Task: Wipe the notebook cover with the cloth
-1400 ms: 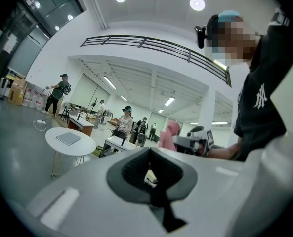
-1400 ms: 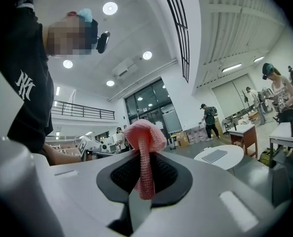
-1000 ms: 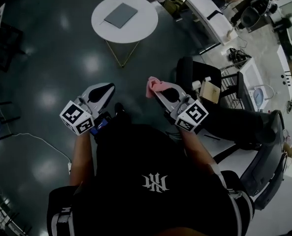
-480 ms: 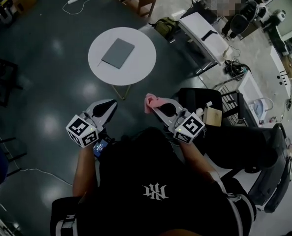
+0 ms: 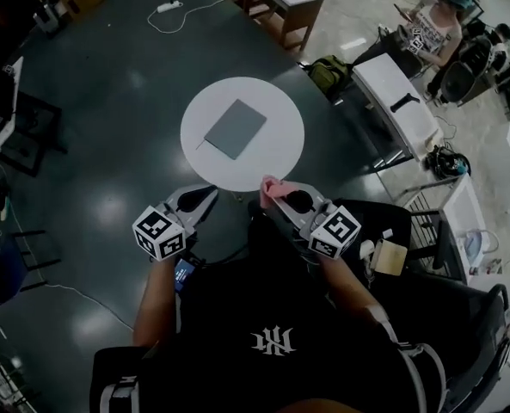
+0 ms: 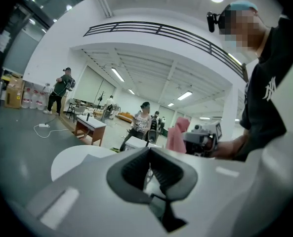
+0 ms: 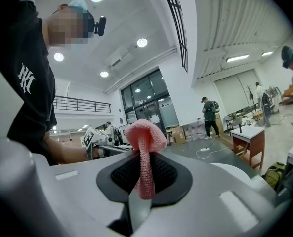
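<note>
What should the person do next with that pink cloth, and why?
Probably reach the right gripper forward and lower the cloth onto the notebook. The cloth is pinched in its jaws, near the table edge, not yet touching the cover.

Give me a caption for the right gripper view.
Right gripper shut on a pink cloth that stands above its fingers.

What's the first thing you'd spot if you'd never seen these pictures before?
The pink cloth jumps out first: it is pinched in the right gripper and sticks up above its jaws. Next comes the round white table just ahead of both grippers, with a grey notebook lying flat near its middle. The left gripper is shut with nothing in it.
</note>
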Tool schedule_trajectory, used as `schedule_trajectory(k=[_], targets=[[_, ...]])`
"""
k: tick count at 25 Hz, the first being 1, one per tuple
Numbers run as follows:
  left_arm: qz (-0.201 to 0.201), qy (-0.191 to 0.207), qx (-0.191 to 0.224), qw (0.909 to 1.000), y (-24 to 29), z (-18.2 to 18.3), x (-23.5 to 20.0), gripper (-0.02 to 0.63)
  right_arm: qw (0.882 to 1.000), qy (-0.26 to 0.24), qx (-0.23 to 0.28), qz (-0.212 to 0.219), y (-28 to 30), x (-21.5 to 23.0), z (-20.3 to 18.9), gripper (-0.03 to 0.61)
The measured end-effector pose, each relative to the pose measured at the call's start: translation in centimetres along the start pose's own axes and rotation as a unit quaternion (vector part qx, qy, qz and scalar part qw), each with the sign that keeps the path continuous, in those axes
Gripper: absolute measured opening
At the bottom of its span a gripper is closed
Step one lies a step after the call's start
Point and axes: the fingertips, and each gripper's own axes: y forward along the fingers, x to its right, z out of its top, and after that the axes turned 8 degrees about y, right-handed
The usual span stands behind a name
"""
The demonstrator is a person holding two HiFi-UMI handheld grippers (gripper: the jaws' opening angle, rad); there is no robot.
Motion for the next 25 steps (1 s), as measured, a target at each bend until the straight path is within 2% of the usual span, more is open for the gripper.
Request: schedule_trajectory(k=[4,8,12,19,25], targets=[[0.067,-0.012,-0.019,0.9975,2.1,1.7,-4.8,0.003,0.998,-0.001,-0.013,0.062,3.5,4.5,2.7,0.038],[0.145,-0.024,-0.035,0.9885,4.0,3.1,-9.4,0.003,0.994,0.003,-0.022,0.103,6.2,9.8,5.4,0.038],[0.191,-0.036,-0.057,0.9792,5.3,3.3,-12.0,0.005,0.990,0.011,-0.036,0.133,8.7,14.1,6.9,0.038],[0.240,-0.076,-0.079,0.9646,7.4,1.2,-16.0,0.014,0.982,0.005,-0.077,0.170,14.7,20.1,6.6,0.038],[0.246,-0.119,-0.101,0.9566,9.2,-3.9,-19.5,0.025,0.985,-0.030,-0.081,0.151,20.1,23.8,5.0,0.038]])
